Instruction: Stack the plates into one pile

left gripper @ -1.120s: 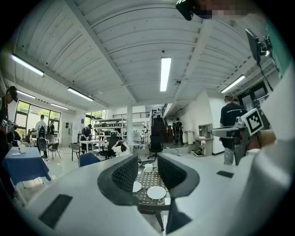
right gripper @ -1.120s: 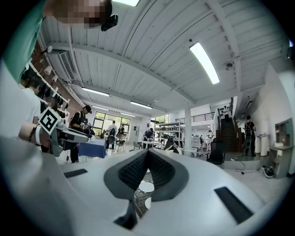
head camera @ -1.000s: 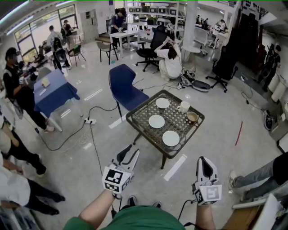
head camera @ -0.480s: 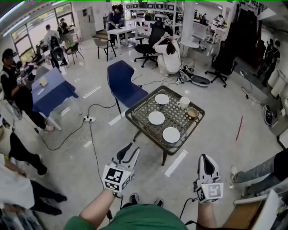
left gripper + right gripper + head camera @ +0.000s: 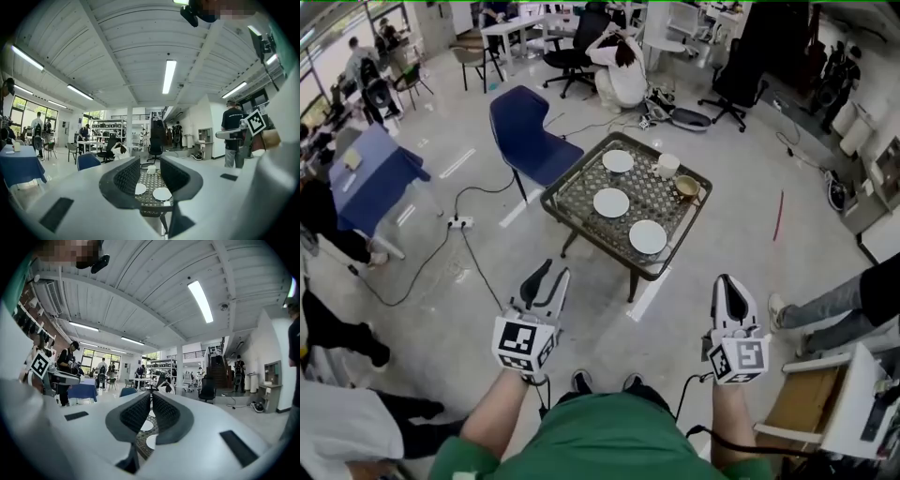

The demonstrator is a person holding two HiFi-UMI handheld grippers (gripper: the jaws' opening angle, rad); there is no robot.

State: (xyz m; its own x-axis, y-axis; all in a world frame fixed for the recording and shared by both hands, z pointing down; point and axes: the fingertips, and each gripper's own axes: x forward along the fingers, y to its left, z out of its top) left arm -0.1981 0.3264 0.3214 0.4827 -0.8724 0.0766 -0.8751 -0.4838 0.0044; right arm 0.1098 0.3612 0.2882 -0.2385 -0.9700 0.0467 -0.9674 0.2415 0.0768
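Note:
Three white plates lie apart on the small wicker-top table: a far plate, a middle plate and a near plate. My left gripper is held over the floor well short of the table, open, with nothing between its jaws. In the left gripper view the table and two plates show through the gap of the left gripper. My right gripper is shut and empty, also short of the table. In the right gripper view the right gripper has its jaws meeting.
A white mug and a brown cup stand on the table's far right side. A blue chair is behind the table at left. A power strip with cables lies on the floor. A seated person's legs are at right.
Both grippers have moved a little forward toward the table. The head view has shifted, so the table sits higher and further left in it.

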